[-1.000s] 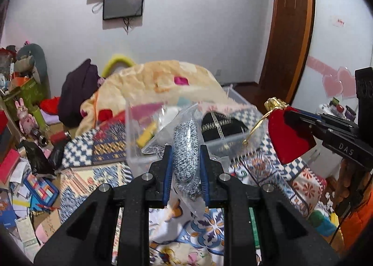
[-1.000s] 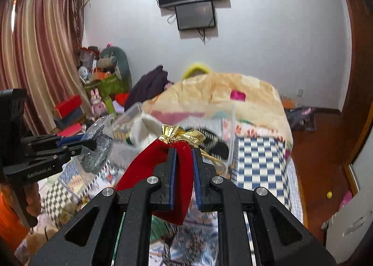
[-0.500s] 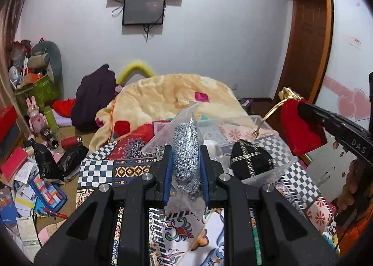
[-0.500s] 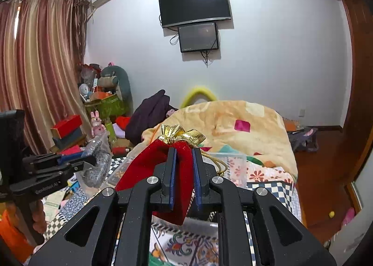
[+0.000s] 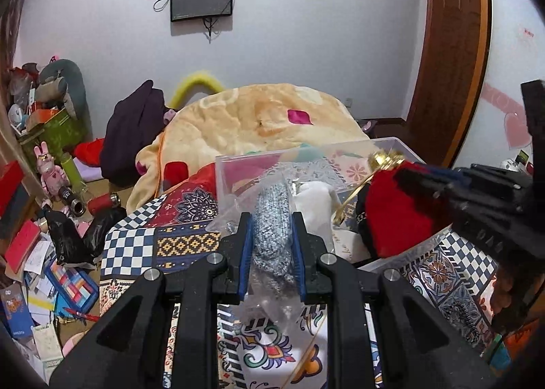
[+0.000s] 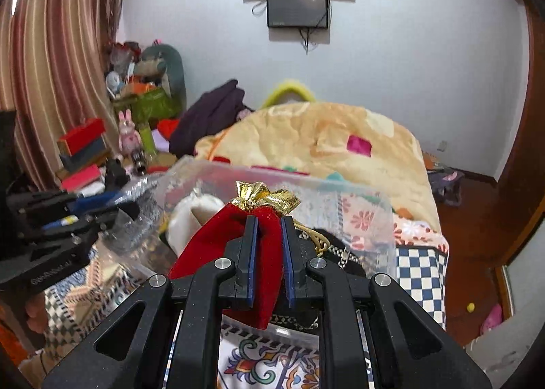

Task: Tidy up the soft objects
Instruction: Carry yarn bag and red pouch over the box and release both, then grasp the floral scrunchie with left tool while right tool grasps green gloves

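My left gripper (image 5: 271,218) is shut on a clear plastic bag holding a grey knitted item (image 5: 271,229), just in front of a clear plastic bin (image 5: 391,145). My right gripper (image 6: 267,222) is shut on a red velvet pouch (image 6: 238,246) with a gold top, held over the bin (image 6: 361,191). The pouch (image 5: 395,218) and right gripper also show at the right of the left wrist view. The left gripper (image 6: 102,208) with its bag shows at the left of the right wrist view. A white soft item (image 5: 316,195) and a black pouch (image 6: 340,252) lie in the bin.
The bin sits on a patterned quilt (image 5: 163,239) on a bed. A yellow blanket heap (image 5: 265,123) lies behind it. Dark clothes (image 5: 133,133), boxes, toys and papers (image 5: 41,269) crowd the floor at left. A wooden door (image 5: 449,48) is at right.
Both grippers have tilted down and moved closer to the bin. The red pouch now hangs over the bin's inside, and the bagged knit item is at its near wall.
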Tool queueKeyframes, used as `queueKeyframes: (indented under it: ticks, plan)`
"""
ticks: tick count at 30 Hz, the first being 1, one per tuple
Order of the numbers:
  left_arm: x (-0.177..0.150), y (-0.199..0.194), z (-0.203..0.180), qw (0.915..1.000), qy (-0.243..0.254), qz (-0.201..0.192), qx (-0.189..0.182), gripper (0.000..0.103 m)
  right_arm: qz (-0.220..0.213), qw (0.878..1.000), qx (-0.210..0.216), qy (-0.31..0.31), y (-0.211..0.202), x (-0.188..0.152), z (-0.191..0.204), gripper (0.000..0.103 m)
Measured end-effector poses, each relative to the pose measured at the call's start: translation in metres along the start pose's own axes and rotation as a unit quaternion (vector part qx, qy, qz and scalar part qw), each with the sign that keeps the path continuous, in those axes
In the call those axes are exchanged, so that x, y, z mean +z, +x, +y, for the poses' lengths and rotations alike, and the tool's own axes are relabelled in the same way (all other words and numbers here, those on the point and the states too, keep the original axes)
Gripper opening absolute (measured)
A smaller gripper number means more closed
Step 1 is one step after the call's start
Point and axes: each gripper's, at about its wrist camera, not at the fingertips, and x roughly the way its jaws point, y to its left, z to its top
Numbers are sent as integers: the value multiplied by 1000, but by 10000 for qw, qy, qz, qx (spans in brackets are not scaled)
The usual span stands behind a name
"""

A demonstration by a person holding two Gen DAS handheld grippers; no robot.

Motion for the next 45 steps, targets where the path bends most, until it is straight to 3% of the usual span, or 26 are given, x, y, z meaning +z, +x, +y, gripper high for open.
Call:
queueKeyframes:
  ticks: [12, 15, 20, 25, 32, 37, 45]
  plan:
    - [-2, 19, -23, 9992, 340, 191, -17, 21, 511, 9982, -255, -159, 17, -6, -4, 13]
    - [-3, 19, -26, 9989, 411, 225, 8, 23, 580, 9979, -267, -146, 15, -7, -5, 18]
    - [-2, 11, -25, 9987, 387, 317, -110, 38, 398, 9989, -237, -44, -4, -4, -10, 58]
    - [4, -19, -16, 9994, 195, 53, -278, 54, 208, 9996, -168, 44, -28, -3, -15, 62]
    - [-4, -74, -1, 9993, -57, -282, -253, 72, -163, 9998, 4, 117, -73, -12, -12, 84]
    - [-30, -98, 9, 9993, -252, -225, -176, 83, -82, 9997, 198, 69, -82, -30, 1, 85]
    - [-82, -95, 9, 9977, -392, 467, -308, 83, 445, 9977, 506, -99, -73, -74, 32, 85]
